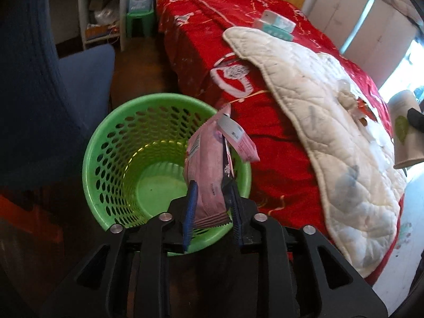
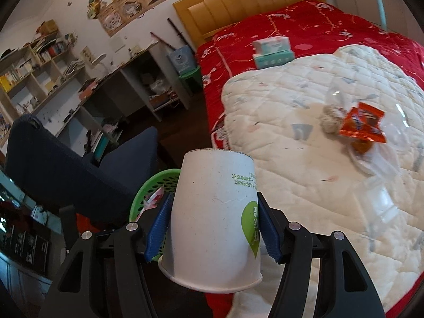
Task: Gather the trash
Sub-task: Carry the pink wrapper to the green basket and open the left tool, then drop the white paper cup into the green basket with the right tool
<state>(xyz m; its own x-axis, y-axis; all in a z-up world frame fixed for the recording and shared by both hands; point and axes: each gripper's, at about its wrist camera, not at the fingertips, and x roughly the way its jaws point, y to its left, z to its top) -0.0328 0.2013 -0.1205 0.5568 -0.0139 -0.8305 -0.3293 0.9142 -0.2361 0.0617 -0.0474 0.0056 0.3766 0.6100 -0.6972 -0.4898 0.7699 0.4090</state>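
My left gripper [image 1: 210,193] is shut on a pink snack wrapper [image 1: 212,164] and holds it over the near right rim of the green perforated trash basket [image 1: 111,143], which stands on the floor beside the bed. My right gripper [image 2: 214,212] is shut on a white paper cup [image 2: 212,212] with a green leaf mark, held upside down over the bed's edge. The cup also shows at the right edge of the left wrist view [image 1: 405,129]. The basket [image 2: 156,182] is partly hidden behind the cup. An orange wrapper [image 2: 363,124], a crumpled ball [image 2: 330,122] and clear plastic [image 2: 381,159] lie on the white quilt [image 2: 304,159].
The bed has a red cover [image 1: 212,39] with two tissue boxes [image 2: 273,53] on it. A dark blue chair [image 1: 53,100] stands left of the basket. A desk with shelves [image 2: 53,66] and a green stool [image 1: 140,18] stand by the far wall.
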